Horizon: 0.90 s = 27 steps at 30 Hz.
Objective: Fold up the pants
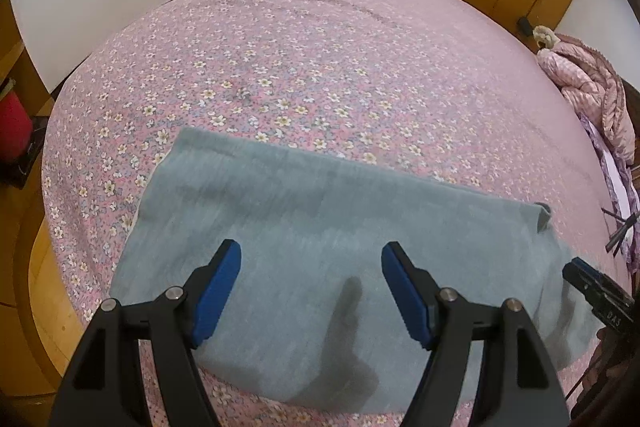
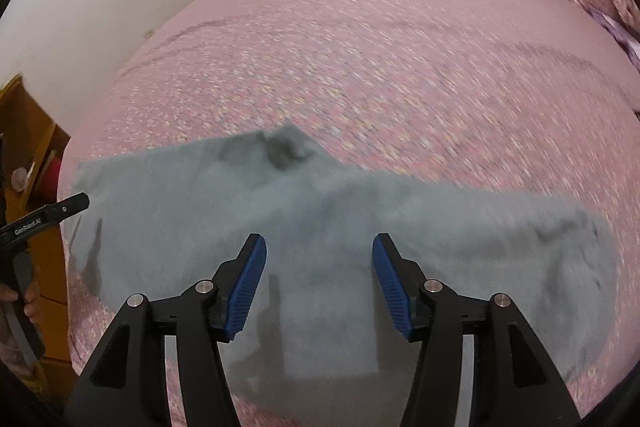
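We held both grippers above the grey pants, which lay flat on the bed in a folded band running left to right just below and ahead of the fingertips. The left gripper stood wide, nothing between its blue pads; the right gripper also stood apart and empty, its jaws having just been opening. Neither pad touched cloth. We judged this a release after a fold, the hands lifted clear so the fabric could settle without being dragged.

Ahead of the right gripper a small dark bunch rose at the far edge of the pants, likely a corner or waistband that had not lain flat; the blur hid what it was. To the right of the left gripper a corner curled up. Both far edges lay open to approach, with bare floral sheet stretching well beyond them. The near edge ran close to the bed's side beneath the grippers, leaving little room there. A pink quilted bundle sat far off to the right, well apart from the work. The next fold, we judged, needed a grip at one short end.
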{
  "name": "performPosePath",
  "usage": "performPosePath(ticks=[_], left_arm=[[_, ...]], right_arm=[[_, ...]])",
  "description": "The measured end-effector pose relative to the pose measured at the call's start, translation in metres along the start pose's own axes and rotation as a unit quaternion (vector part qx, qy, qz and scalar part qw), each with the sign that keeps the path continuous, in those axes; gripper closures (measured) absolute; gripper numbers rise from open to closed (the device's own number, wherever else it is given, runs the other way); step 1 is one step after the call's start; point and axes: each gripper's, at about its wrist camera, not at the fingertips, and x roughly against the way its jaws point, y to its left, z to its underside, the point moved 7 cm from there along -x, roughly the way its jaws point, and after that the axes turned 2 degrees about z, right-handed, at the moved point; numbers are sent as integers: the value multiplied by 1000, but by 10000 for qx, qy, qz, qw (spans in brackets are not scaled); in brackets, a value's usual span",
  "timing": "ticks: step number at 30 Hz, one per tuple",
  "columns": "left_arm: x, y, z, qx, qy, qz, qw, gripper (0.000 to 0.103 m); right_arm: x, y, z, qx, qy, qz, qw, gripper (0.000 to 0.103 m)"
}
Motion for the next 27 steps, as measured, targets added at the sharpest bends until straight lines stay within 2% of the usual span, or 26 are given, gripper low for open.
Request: performPosePath(ticks=[13,17,22,27], left_arm=[[3,-30,19,-301,251,40,9992,27],[3,-40,25,-416,281,-9,9987,27],[-3,-57,39,-509,440,119,9977,27],[-17,-75,51,-758,641,16,9951,27]], right_arm=[[37,-53,38,-372,-47,383,9986,46],[55,-83,51,-635,-83,618,9960,46],[75,-121,63,-1032,-206,838,9909,46],[84,-160,75,-1492,-284,1022,9831,46]])
